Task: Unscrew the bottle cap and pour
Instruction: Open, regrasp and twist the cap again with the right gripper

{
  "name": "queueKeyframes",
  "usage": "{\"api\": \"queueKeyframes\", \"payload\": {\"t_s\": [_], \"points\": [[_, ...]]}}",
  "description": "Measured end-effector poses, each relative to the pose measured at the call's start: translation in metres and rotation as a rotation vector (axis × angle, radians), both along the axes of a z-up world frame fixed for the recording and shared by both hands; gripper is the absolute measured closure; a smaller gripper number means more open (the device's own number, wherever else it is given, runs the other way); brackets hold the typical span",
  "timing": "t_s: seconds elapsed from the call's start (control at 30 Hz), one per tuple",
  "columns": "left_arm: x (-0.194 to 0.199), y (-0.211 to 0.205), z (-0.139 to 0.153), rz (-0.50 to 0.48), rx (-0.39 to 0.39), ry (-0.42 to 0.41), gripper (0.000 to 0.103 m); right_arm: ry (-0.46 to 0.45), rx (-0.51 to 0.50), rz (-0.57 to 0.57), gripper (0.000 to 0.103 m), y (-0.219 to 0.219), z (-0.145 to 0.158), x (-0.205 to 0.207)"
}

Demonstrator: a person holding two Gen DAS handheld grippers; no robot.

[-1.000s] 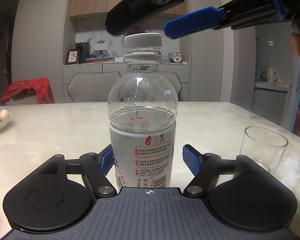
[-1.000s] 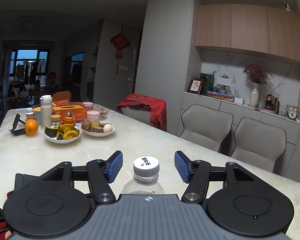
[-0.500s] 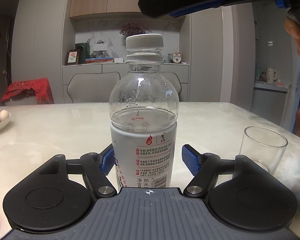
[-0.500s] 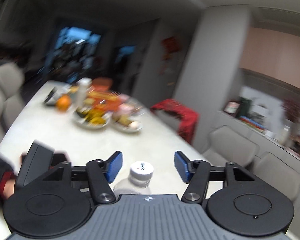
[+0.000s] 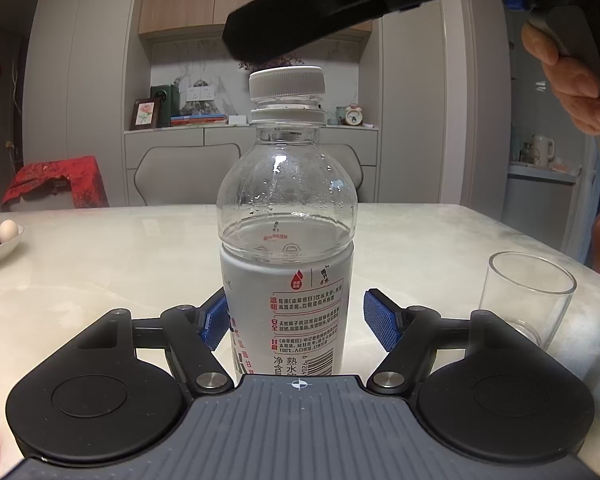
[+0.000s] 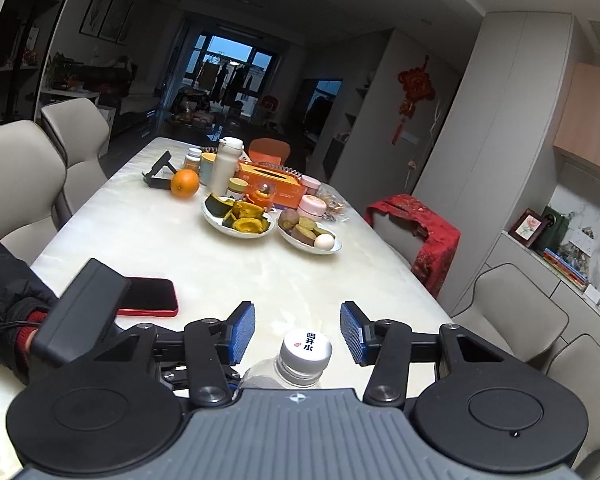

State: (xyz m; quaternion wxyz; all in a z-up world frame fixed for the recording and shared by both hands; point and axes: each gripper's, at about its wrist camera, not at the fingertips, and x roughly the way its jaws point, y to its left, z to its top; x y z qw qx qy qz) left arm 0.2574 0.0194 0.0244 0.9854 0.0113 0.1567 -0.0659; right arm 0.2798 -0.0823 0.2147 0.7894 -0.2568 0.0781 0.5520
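Since a second ago the right gripper (image 6: pixel 298 332) has swung round above the bottle (image 5: pixel 287 240), so its wrist view now looks down the long worktop (image 6: pixel 172 248) instead of at the cabinets; the bottle itself has stayed put. Its jaws stand wide apart, one blue pad on each side of the white cap (image 6: pixel 306 347), with clear gaps and no contact. From the left wrist view the right gripper shows as a dark bar crossing just over the cap (image 5: pixel 287 82).

On the bottle's lower label the left gripper (image 5: pixel 300 320) brackets the body: the left pad appears to touch the label, while a narrow gap shows at the right pad, so the jaws are open and not clamped. The bottle stands upright on the worktop, cap on, water up to the label's top.

An empty glass (image 5: pixel 525 296) stands to the bottle's right, near the worktop's right edge, apart from the bottle. A red phone (image 6: pixel 150 296) lies by the left gripper's body. Two plates of food (image 6: pixel 240 220) sit well apart farther along, leaving bare marble between them and the bottle.
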Motion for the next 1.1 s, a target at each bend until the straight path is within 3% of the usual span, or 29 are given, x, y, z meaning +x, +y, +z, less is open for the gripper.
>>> {"api": "queueKeyframes", "payload": {"t_s": [0.57, 0.93, 1.1], "points": [[0.000, 0.003, 0.000, -0.001, 0.000, -0.002, 0.032, 0.079, 0.065, -0.012, 0.057, 0.002, -0.014, 0.004], [0.001, 0.002, -0.001, 0.000, 0.000, -0.001, 0.032, 0.120, 0.115, -0.043, 0.072, -0.009, -0.017, 0.014], [0.000, 0.003, -0.002, 0.000, 0.000, -0.002, 0.032, 0.129, 0.146, -0.073, 0.072, -0.009, -0.021, 0.012]]}}
